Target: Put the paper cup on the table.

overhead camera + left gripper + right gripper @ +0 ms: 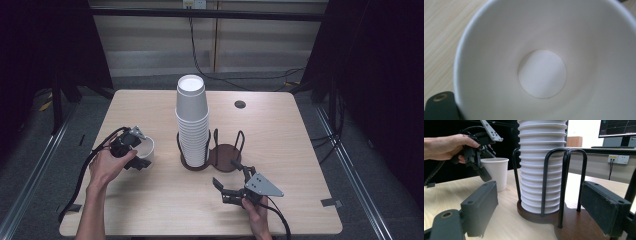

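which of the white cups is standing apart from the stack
The single cup at the left gripper, upright with its mouth up on the table. All other cups sit nested upside down in the stack inside the wire holder.

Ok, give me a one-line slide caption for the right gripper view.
Open right gripper faces the stacked cups in their holder; beyond, the left gripper straddles a single cup's rim.

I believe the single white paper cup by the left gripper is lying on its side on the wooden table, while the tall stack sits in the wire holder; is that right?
Not quite: the single white paper cup stands upright, mouth up, as the right gripper view shows. It is by the left gripper, and the tall stack does sit in the wire holder.
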